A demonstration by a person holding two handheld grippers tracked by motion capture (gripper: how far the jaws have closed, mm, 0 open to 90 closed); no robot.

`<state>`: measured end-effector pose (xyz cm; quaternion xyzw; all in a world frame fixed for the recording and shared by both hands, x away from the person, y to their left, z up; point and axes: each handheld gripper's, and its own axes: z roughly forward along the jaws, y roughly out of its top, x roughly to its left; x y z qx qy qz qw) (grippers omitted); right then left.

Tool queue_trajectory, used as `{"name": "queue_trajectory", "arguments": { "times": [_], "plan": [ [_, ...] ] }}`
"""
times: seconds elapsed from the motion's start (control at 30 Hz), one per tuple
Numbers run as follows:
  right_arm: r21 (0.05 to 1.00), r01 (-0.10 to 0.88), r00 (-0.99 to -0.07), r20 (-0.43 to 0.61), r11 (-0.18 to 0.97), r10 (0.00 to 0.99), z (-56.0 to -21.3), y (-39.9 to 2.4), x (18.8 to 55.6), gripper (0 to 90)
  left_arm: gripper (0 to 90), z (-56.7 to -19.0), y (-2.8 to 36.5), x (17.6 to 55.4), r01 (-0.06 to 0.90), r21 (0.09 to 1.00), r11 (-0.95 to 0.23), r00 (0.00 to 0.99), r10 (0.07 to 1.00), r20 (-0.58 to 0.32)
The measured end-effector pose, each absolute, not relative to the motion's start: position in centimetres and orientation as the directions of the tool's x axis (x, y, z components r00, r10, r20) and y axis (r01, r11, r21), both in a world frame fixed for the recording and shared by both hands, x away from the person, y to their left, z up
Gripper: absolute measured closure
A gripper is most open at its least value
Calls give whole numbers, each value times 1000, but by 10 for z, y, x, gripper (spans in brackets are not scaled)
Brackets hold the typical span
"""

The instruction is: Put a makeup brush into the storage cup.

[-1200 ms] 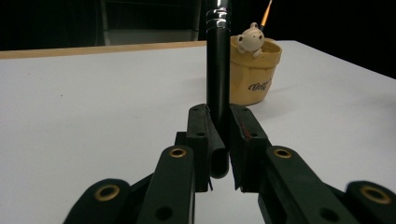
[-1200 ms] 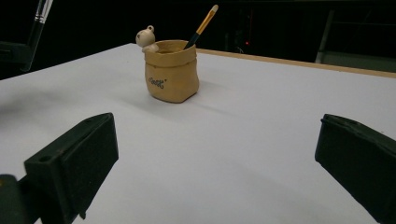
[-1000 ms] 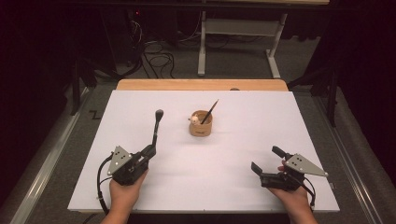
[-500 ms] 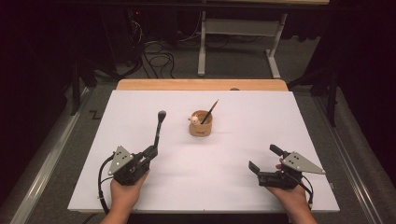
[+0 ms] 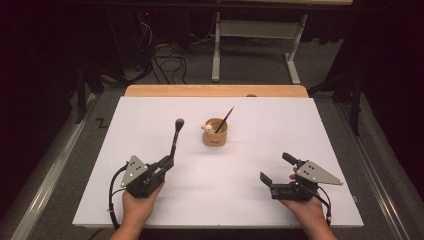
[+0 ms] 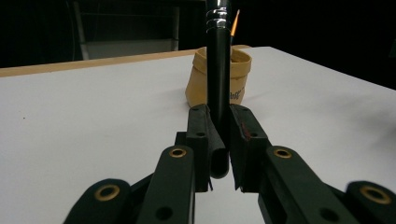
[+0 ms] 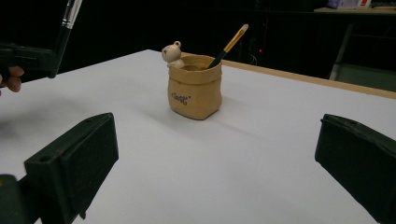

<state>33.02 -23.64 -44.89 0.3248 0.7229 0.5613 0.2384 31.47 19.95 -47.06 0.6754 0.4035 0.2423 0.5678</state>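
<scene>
High view: the white table (image 5: 250, 200) fills the middle of the frame. At lower left, the left gripper (image 5: 167, 161) is clenched on the butt end of a black makeup brush (image 5: 175, 137), which rises from the jaws toward the upper centre, its dark head free in the air. Just right of the head stands a small tan pot (image 5: 215, 132) with a little bear figure on its rim and a second, orange-handled brush (image 5: 225, 119) leaning inside. At lower right, the right gripper (image 5: 277, 167) lies low over the table, jaws spread and holding nothing.

Left gripper view: the two black jaws rise from the bottom and pinch the brush handle (image 6: 218, 70) at centre frame; the handle stands upright, with silver rings near the top edge. The pot (image 6: 217, 81) sits behind it, upper centre.

Right gripper view: the jaws stand wide at the lower left and lower right corners, released. The pot (image 7: 194, 86) is at centre, apart from them, the orange-handled brush (image 7: 231, 44) slanting to the upper right.

The black brush looks light, stiff and smooth, so it could pivot or slip in a pinch so near its end; a grip farther up the handle would likely steady it. The bristles are soft and best left untouched.
</scene>
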Motion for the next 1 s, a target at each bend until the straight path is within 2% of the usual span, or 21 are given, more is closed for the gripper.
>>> {"name": "queue_trajectory", "arguments": {
  "times": [0.53, 1.0],
  "plan": [
    [966, 206, -723, 41, 159, 689, -423, -208, 345, 20, 794, -460, 179, 319, 258, 959, -115, 591, 804, -63],
    [970, 200, -743, 57, 140, 666, -416, -192, 350, 50, 794, -456, 162, 326, 244, 967, -75, 612, 785, -93]
  ]
}}
